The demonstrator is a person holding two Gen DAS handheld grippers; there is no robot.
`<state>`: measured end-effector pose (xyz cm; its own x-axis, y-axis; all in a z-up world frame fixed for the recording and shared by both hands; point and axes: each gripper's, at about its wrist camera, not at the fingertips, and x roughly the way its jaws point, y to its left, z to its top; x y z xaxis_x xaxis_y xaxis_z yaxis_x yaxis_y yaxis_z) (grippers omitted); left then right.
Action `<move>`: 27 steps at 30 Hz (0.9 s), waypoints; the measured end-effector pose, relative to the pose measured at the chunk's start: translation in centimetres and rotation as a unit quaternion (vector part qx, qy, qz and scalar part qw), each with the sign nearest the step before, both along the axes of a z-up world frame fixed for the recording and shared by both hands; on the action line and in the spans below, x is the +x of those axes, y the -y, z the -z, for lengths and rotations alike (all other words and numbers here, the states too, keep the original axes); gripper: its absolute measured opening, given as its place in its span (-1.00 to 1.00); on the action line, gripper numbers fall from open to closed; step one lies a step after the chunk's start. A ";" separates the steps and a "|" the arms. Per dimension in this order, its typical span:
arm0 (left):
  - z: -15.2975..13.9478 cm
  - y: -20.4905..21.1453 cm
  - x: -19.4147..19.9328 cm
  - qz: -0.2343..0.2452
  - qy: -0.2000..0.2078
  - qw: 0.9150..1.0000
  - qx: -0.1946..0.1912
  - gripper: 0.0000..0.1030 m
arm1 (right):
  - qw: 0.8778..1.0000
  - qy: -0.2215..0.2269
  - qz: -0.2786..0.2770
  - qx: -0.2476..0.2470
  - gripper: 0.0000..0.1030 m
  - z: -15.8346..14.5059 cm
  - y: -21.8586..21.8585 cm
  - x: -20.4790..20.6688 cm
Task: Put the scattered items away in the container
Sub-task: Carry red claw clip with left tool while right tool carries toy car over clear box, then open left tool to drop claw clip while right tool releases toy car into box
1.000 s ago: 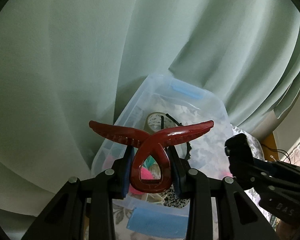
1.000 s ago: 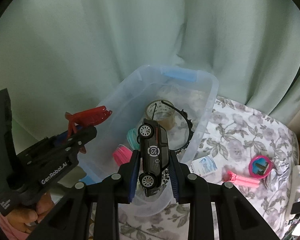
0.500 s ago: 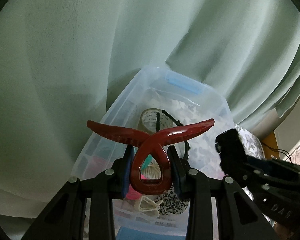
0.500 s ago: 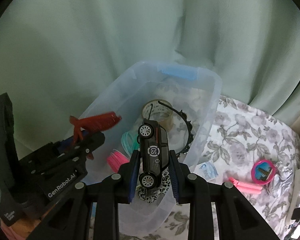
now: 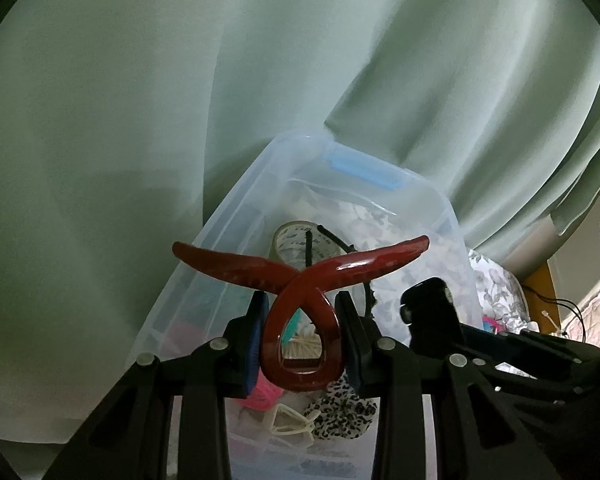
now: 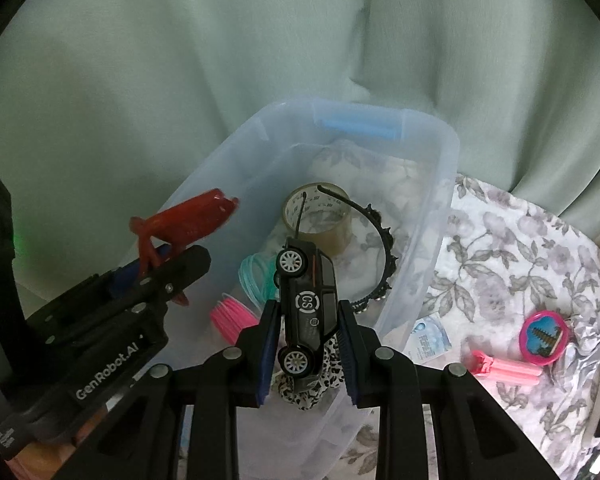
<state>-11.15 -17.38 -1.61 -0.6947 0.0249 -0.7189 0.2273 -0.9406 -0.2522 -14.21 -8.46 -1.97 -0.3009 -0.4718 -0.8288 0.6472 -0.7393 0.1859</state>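
On the left, the left gripper [image 6: 172,268] pinched the red hair claw [image 5: 300,300] by its loop, the two curved arms of the claw spread crosswise to the pads, long axis running side to side across the jaws. Directly ahead of and below those jaws lay the clear plastic bin [image 5: 240,232], its mouth open, so the claw hung over the bin's left wall rather than its middle. Inside the bin, past the fingertips, sat a roll of tape [image 6: 318,216], a black headband [image 6: 380,240], teal bands [image 6: 256,276], pink bands [image 6: 232,316] and a leopard-print scrunchie [image 5: 340,412], plus a pale triangular clip [image 5: 288,420]. Moving right, the right gripper [image 6: 306,344] clamped the black toy car [image 6: 306,308] by its sides, nose pointing away along the fingers, wheels facing left. That car hung squarely over the bin's near half, above the scrunchie, so the right hand looked the better placed to let go first; a drop from either looked short. Further right of the jaws, outside the bin on the flowered cloth [image 6: 520,240], a small packet [image 6: 428,336], a pink clip [image 6: 504,368] and a pink round toy [image 6: 544,336] waited to be collected.
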 end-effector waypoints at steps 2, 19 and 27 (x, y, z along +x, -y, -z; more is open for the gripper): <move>0.0 -0.1 -0.1 0.001 0.000 1.000 0.002 -0.31 | 1.000 0.002 0.000 -0.001 -0.41 0.1 0.1 -0.1; 0.9 0.2 -0.5 -0.021 0.021 0.999 0.027 -0.30 | 1.000 0.007 -0.005 0.002 -0.40 0.9 0.7 -0.7; 0.9 0.6 -0.1 -0.032 0.026 0.999 0.029 -0.29 | 1.000 -0.007 0.026 -0.003 -0.40 0.0 1.4 1.0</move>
<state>-11.29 -17.98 -2.52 -0.6571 0.0241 -0.7534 0.3004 -0.9083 -0.2911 -13.24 -9.90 -1.94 -0.3369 -0.4600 -0.8215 0.6112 -0.7705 0.1808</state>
